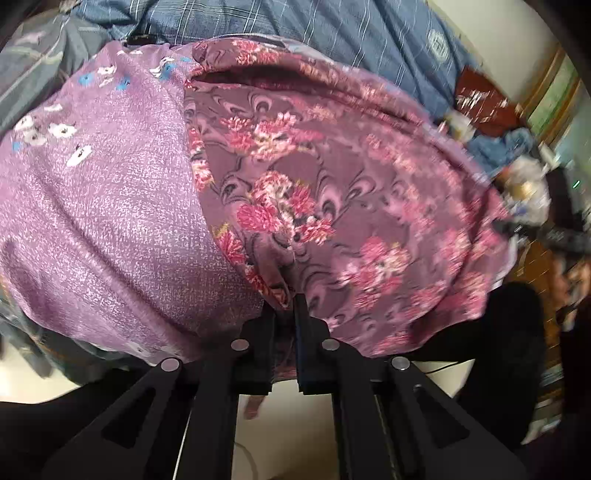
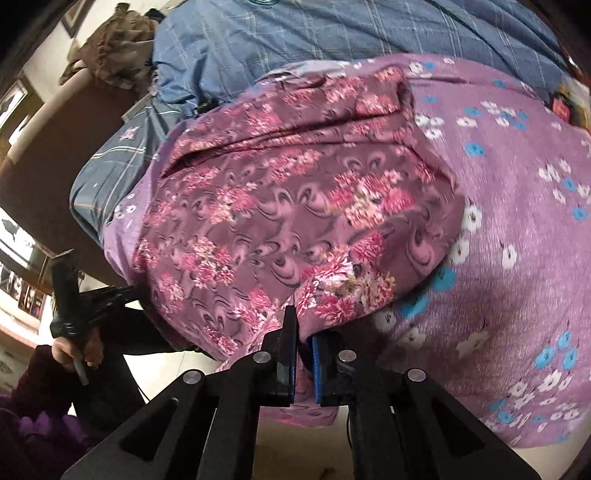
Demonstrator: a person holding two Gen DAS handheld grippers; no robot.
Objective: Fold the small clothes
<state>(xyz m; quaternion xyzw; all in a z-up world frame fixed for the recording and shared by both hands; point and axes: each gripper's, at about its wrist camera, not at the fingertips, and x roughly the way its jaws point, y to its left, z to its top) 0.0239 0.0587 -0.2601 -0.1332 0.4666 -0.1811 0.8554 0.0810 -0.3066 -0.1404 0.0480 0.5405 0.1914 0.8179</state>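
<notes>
Left wrist view: the left tongs (image 1: 286,301) pinch the near edge of the floral garment (image 1: 314,184), which lies on a purple sheet (image 1: 110,206) over the bed.

Right wrist view: the right tongs (image 2: 303,332) pinch the garment's (image 2: 277,206) near hem; a hand (image 2: 74,352) holds the other tool at far left.

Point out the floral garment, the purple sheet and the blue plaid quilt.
floral garment (image 1: 295,177): left wrist view, middle of cloth.
purple sheet (image 2: 517,221): right wrist view, bare flowered area.
blue plaid quilt (image 2: 295,33): right wrist view, top surface.
</notes>
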